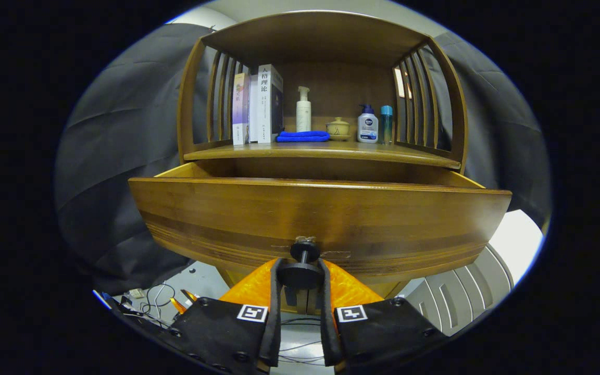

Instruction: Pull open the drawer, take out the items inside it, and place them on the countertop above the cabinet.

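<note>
- Drawer (321, 219) pulled out from the cabinet (321, 151), its wooden front just ahead of my fingers; from this low angle the inside is hidden, so I cannot tell what lies in it.
- Knob (302, 265) sits low on the drawer front at mid-width, its round disc between my fingers.
- My gripper (300, 278) is narrowed to the knob's width, both fingers (275, 291) against the disc's sides, pinching it.
- Countertop (326, 150) lies above the drawer, behind its top edge. On it: books (258, 104) at one end, a blue cloth (302, 136), a white pump bottle (303, 109), a small lidded cup (338, 128), two more bottles (375, 124) at the other end.
- Bare countertop runs in front of those items.
- Slatted sides and a top panel enclose the countertop.
- Below the drawer: cables (157, 299) on the floor.
</note>
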The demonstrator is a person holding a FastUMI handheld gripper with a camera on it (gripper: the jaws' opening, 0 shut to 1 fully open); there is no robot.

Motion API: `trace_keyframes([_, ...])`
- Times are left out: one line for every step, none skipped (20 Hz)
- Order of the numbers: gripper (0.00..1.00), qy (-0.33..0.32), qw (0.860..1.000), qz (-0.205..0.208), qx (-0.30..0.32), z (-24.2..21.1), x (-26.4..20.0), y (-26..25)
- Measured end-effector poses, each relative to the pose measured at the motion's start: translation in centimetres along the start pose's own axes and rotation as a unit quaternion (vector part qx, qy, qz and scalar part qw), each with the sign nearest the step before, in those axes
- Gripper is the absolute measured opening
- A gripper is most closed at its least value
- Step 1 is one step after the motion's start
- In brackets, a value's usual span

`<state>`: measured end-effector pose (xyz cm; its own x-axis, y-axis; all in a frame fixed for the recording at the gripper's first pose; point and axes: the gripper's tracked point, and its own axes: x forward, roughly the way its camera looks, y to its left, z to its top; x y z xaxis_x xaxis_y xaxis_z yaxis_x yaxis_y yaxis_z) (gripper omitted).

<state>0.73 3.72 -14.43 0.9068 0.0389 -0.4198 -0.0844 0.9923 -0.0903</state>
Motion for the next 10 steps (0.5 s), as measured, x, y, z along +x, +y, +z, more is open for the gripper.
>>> trace_keyframes([0.34, 0.004, 1.0, 0.001, -0.004, -0.2, -0.1, 0.1])
trace_keyframes([0.34, 0.003, 1.0, 0.001, -0.008, -0.2, -0.4, 0.1])
trace_keyframes([0.34, 0.004, 1.0, 0.002, -0.014, -0.3, -0.5, 0.1])
trace_keyframes([0.34, 0.003, 1.0, 0.005, -0.02, -0.5, -0.7, 0.2])
trace_keyframes([0.34, 0.005, 1.0, 0.008, -0.024, -0.6, -0.8, 0.2])
trace_keyframes([0.34, 0.005, 1.0, 0.012, -0.027, -0.7, -1.1, 0.2])
trace_keyframes([0.34, 0.007, 0.999, 0.015, -0.027, -0.8, -1.2, 0.2])
trace_keyframes([0.34, 0.007, 0.999, 0.018, -0.028, -1.0, -1.4, 0.3])
trace_keyframes([0.34, 0.009, 0.999, 0.021, -0.029, -1.0, -1.5, 0.3])
trace_keyframes([0.34, 0.009, 0.999, 0.022, -0.029, -1.1, -1.6, 0.2])
